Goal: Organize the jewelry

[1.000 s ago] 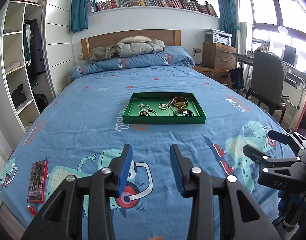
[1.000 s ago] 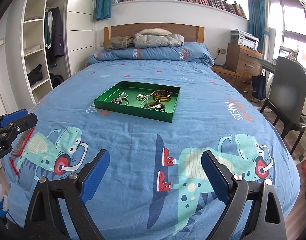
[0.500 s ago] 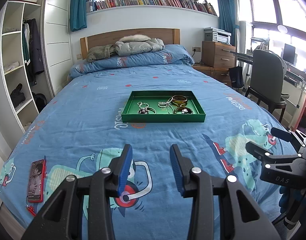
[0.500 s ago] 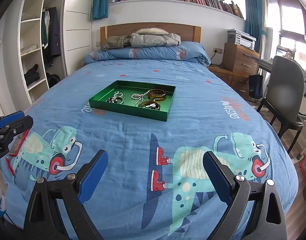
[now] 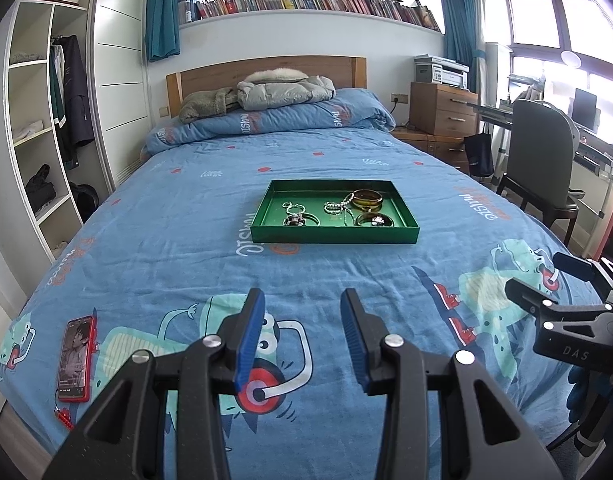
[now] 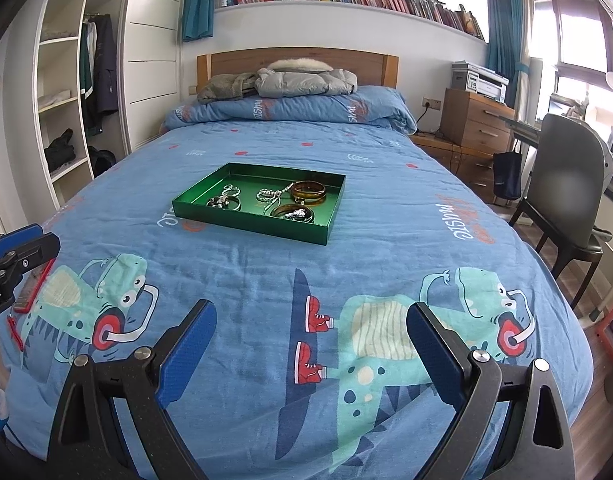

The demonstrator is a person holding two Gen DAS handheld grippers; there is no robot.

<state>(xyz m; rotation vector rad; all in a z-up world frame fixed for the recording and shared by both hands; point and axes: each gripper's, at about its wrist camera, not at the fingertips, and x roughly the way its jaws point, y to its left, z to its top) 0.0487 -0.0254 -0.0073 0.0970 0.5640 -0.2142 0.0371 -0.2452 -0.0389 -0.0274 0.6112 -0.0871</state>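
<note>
Jewelry sits in a shallow green tray [image 5: 335,235] at the middle of a bed [image 5: 154,248] with a blue cartoon-print cover, just as it did a second ago; nothing in the tray has shifted. Inside lie an amber bangle [image 5: 366,199], a silver chain [image 5: 335,208], a darker bangle [image 5: 374,221] and a ring cluster [image 5: 295,218]. Both tools hover over the near end of the bed, well short of the tray: the left gripper [image 5: 302,322] partly parted, the right gripper [image 6: 311,344] spread wide, each empty. A red phone [image 5: 76,358] lies near the bed's edge.
</note>
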